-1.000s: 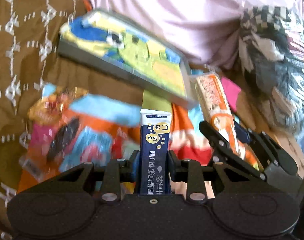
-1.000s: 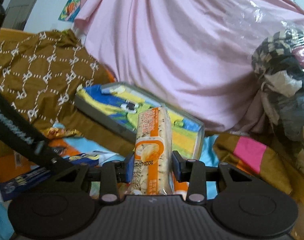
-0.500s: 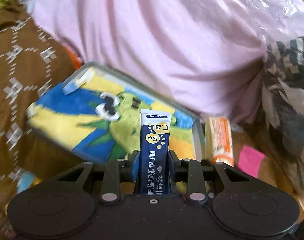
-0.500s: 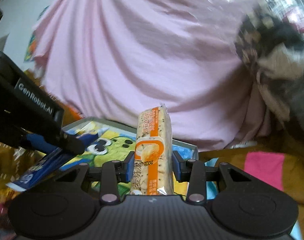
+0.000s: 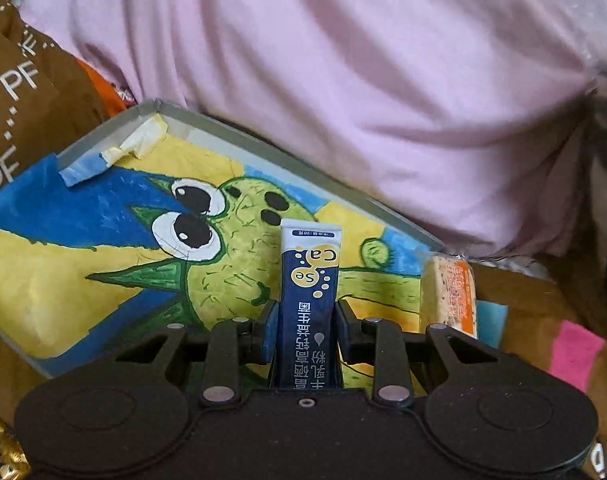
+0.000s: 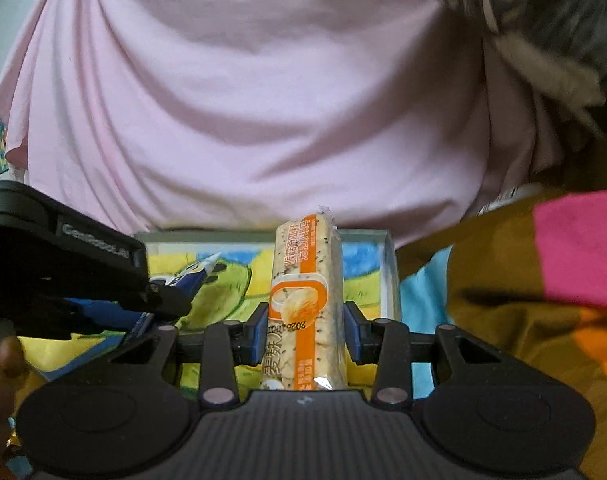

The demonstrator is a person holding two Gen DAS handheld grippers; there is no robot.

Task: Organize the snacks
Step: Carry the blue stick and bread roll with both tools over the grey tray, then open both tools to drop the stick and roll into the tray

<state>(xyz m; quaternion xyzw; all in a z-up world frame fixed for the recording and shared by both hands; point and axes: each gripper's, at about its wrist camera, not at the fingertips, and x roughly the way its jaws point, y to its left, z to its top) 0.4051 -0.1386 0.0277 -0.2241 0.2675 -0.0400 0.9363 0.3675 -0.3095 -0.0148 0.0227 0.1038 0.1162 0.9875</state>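
The left claw was clamped on a dark blue sachet, which stood upright between its pads above the middle of the shallow tray with the green cartoon drawing. The right claw, closed tight on an orange-and-white snack bar, held it upright near the tray's right edge. Pink cloth rose behind the tray's far rim, and brown patterned fabric lay past its left corner.

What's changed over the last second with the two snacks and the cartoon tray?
Both grippers moved forward to the tray, which now fills the left view. Unchanged: left gripper holds the blue sachet, right gripper holds the orange cracker pack; nothing released.
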